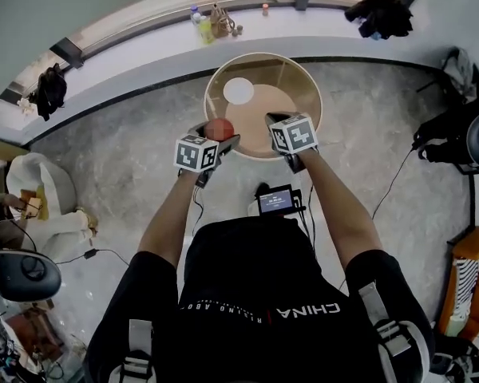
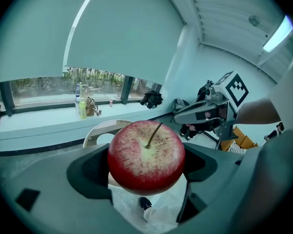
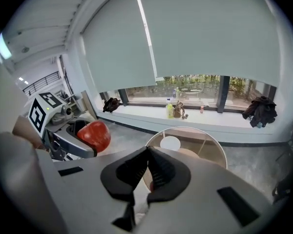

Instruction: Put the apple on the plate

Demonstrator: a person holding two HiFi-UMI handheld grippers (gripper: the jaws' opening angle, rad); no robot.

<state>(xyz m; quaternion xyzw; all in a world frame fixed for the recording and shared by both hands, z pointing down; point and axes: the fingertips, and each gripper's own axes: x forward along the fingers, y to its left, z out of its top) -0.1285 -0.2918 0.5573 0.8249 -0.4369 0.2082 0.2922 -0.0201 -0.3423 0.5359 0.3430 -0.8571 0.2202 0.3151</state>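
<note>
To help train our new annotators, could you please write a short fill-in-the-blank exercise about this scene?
1. The left gripper is shut on the ____.
2. The right gripper holds nothing, and its jaws are ____.
3. The white plate lies bare on the round ____.
Missing words: apple; shut; table.
</note>
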